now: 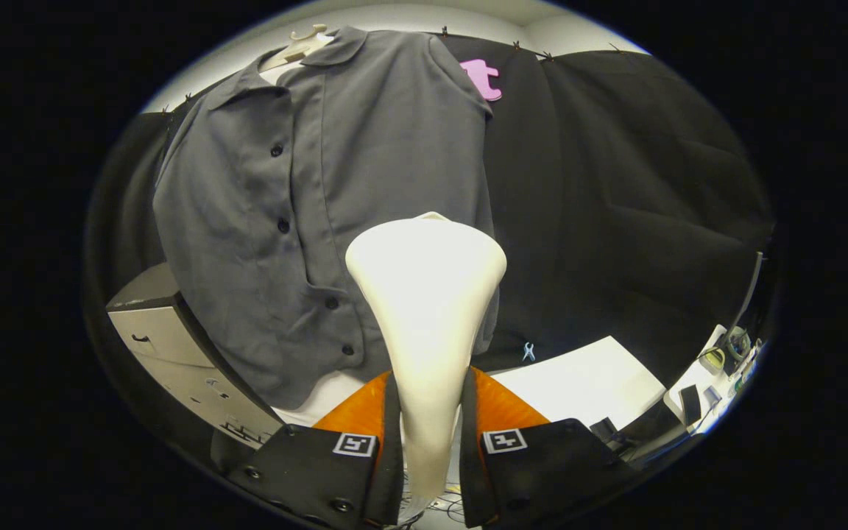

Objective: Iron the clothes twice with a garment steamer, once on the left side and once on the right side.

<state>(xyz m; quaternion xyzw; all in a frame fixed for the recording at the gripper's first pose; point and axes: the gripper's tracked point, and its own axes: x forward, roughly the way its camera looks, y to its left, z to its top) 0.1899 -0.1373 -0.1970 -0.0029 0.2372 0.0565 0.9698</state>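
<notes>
A grey short-sleeved shirt (336,199) with dark buttons hangs on a pale hanger (305,43) against the black cloth wall. My gripper (428,427) is shut on the neck of a cream garment steamer (428,294), both fingers pressing its narrow handle. The steamer's wide head points up and forward. It stands in front of the shirt's lower right panel, right of the button placket. Whether the head touches the fabric I cannot tell. The lower right part of the shirt is hidden behind the steamer.
A grey drawer cabinet (174,346) stands below the shirt on the left. A white tabletop (586,383) lies below on the right, with small gadgets and cables (718,368) at its far right end. A small blue clip (528,352) hangs on the cloth wall.
</notes>
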